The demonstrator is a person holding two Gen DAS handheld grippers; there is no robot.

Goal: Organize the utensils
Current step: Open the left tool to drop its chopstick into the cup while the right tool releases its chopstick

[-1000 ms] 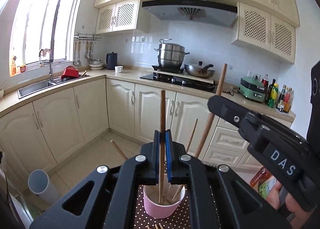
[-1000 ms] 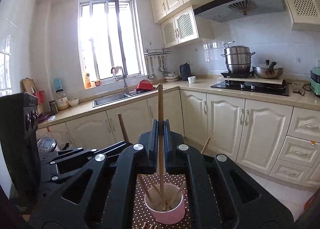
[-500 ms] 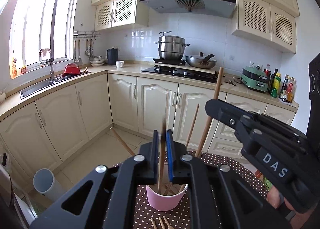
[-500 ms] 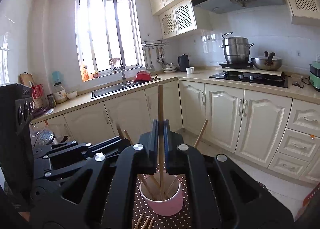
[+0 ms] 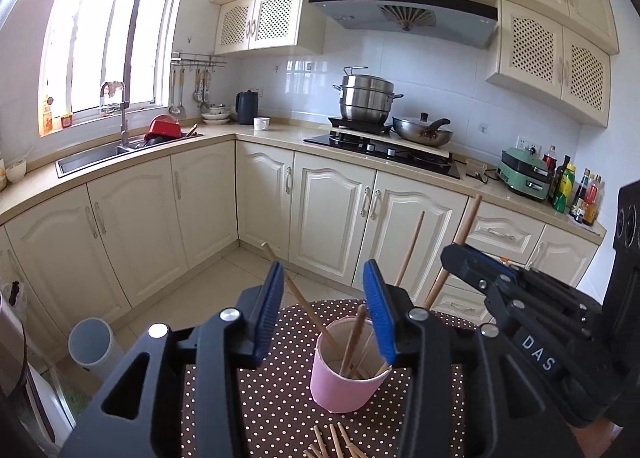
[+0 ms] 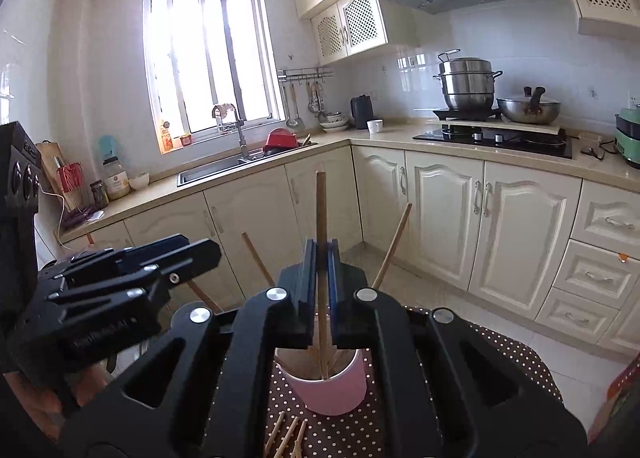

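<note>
Lying nearest, below both pairs of fingers, loose chopsticks [image 5: 334,440] rest on the dotted tablecloth [image 5: 276,398]. Just beyond them stands the pink cup [image 5: 344,388], holding several sticks that lean outward. The left gripper [image 5: 325,312] is opening, its blue pads standing apart with nothing pressed between them, the cup beneath the gap. The right gripper [image 6: 321,278] is clamped narrow on one upright chopstick [image 6: 321,210], whose lower end reaches into the cup.
</note>
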